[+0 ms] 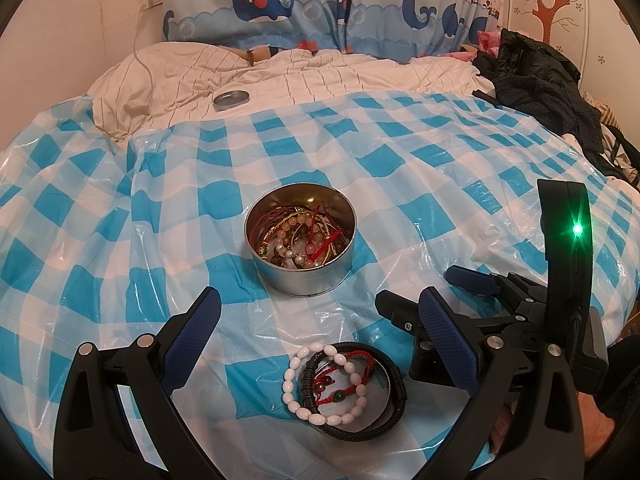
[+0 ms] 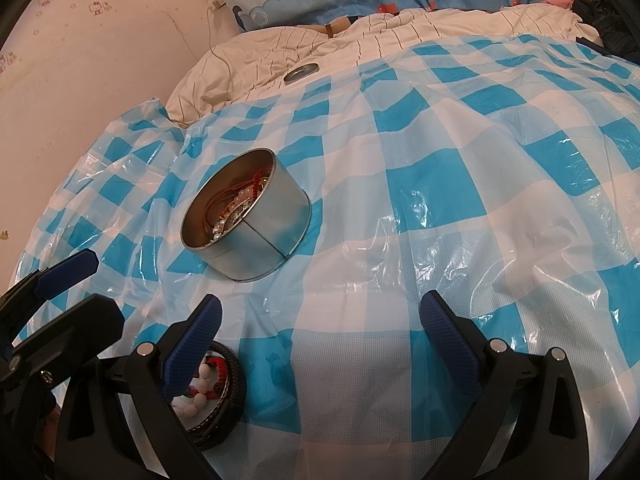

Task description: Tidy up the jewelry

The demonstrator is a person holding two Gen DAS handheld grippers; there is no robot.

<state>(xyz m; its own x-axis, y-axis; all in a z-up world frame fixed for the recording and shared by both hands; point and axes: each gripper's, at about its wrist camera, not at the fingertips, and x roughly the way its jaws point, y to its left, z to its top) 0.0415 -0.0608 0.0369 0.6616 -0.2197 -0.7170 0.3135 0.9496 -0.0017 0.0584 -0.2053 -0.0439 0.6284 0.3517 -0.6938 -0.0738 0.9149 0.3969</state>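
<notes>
Two tongs: both spread wide, nothing between the pads of either.
Left tongs (image 1: 316, 336): low over the checked sheet, pads either side of the loose bracelets without touching them.
Right tongs (image 2: 320, 336): just beside the left pair, over bare sheet, gripping nothing.
Tin (image 1: 301, 249): round, metal, lid off, upright on the sheet beyond the left pads; seen left of centre from the right wrist (image 2: 246, 216).
Tin contents: tangle of bead strings, red cord and gold-coloured chain, filling the bottom.
Loose bracelets: small pile on the sheet, near the tin on its near side, apart from it.
White bead bracelet (image 1: 289, 384): lying partly across the black one.
Black braided bracelet (image 1: 394, 384): outermost ring of the pile.
Red cord bracelet (image 1: 348, 384): inside the ring, with a green bead and dark red beads.
Lid (image 1: 231, 100): flat on the striped quilt (image 1: 320, 76), well apart from the tin.
Sheet (image 1: 400, 208): blue and white plastic, wrinkled, spread over the bed.
Backdrop: whale-print curtain (image 1: 280, 4), dark clothes (image 1: 540, 76) heaped at the far right.
</notes>
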